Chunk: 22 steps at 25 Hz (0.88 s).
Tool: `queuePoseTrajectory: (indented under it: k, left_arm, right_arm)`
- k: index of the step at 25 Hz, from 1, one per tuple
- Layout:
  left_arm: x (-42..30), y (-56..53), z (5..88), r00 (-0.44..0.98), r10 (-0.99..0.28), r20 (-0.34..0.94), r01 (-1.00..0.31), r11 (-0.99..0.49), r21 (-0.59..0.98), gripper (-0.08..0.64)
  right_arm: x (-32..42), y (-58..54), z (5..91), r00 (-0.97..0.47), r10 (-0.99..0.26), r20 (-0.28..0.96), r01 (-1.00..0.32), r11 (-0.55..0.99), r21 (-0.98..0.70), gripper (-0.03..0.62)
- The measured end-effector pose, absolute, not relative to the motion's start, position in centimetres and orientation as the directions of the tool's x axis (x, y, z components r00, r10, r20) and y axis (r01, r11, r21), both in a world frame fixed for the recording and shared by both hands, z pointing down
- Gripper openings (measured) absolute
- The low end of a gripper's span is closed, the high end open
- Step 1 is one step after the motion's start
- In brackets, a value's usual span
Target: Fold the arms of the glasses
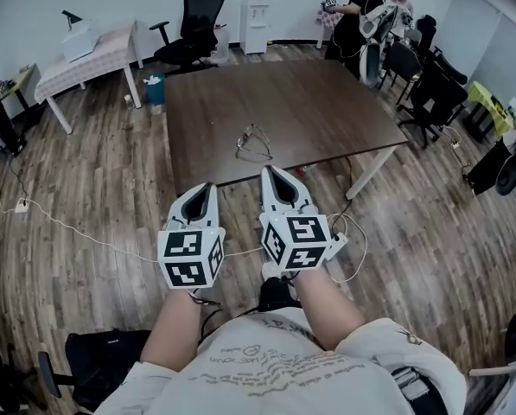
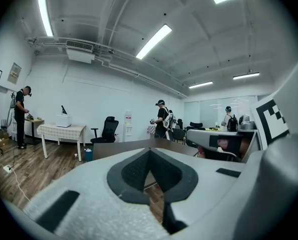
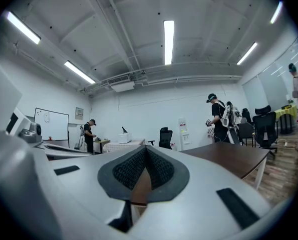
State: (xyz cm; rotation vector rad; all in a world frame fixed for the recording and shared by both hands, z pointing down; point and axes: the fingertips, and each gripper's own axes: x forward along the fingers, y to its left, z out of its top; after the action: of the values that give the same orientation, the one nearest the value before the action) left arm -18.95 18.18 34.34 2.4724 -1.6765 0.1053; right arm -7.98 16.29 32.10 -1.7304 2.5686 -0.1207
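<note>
The glasses [image 1: 254, 143] are lying near the front edge of the dark brown surface [image 1: 327, 102], just above the middle of the head view, and their arms are looking unfolded. You are holding the left hand-held gripper [image 1: 207, 187] and the right hand-held gripper [image 1: 271, 173] side by side below them, with the tips about at that edge and apart from the glasses. Both are keeping their jaws pressed together with nothing between. A person [image 1: 354, 15] is standing beyond the surface at the upper right.

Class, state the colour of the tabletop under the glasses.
The tabletop is dark brown; the head view shows it best.
</note>
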Motion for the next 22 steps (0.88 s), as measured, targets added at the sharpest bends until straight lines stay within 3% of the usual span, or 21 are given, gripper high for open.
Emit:
queuePoseTrajectory:
  k: [22]
  left_arm:
    - [-11.0,-1.4,37.4,0.339,-0.9,0.273,-0.939,-0.34,0.045,0.014]
  right_arm:
    - [-0.4,-2.7,35.9,-0.417,-0.904,0.099,-0.905,0.403,-0.135,0.014]
